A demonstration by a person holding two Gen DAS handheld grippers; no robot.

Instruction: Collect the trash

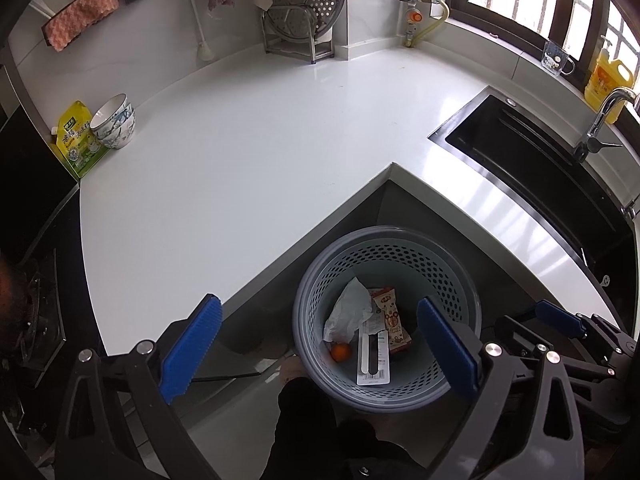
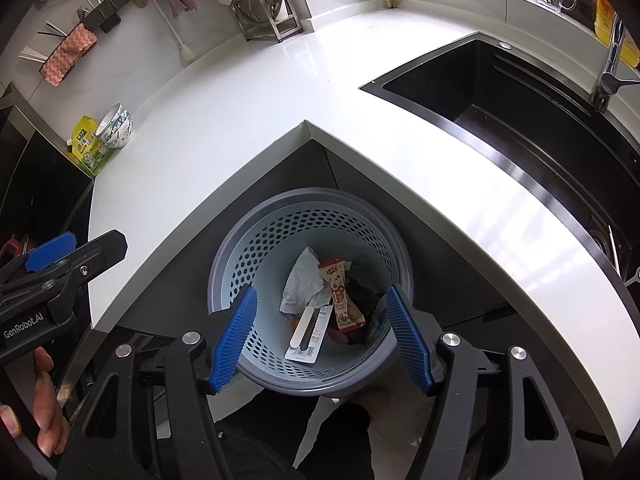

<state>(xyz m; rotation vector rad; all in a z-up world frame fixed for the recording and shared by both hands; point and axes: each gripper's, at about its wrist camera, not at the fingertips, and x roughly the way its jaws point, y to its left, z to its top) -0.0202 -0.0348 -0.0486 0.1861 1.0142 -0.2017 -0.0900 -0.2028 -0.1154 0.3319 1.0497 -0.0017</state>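
A grey perforated trash bin (image 1: 386, 240) stands on the floor in the inner corner of the white counter; it also shows in the right wrist view (image 2: 308, 200). Inside lie crumpled white paper (image 1: 350, 312), a red snack wrapper (image 1: 392, 322), a white packaged strip (image 1: 374, 358) and a small orange fruit (image 1: 341, 352). My left gripper (image 1: 318, 320) is open and empty, above the bin's near left side. My right gripper (image 2: 322, 308) is open and empty, straight above the bin. The paper (image 2: 302, 284), wrapper (image 2: 340, 294) and strip (image 2: 308, 334) show between its fingers.
The white L-shaped counter (image 1: 260, 152) holds stacked bowls (image 1: 114, 126) and a yellow-green pouch (image 1: 76, 140) at far left. A black sink (image 1: 532, 160) with a tap (image 1: 604, 116) is at right. A dish rack (image 1: 300, 28) stands at the back. A stove (image 1: 32, 312) is at left.
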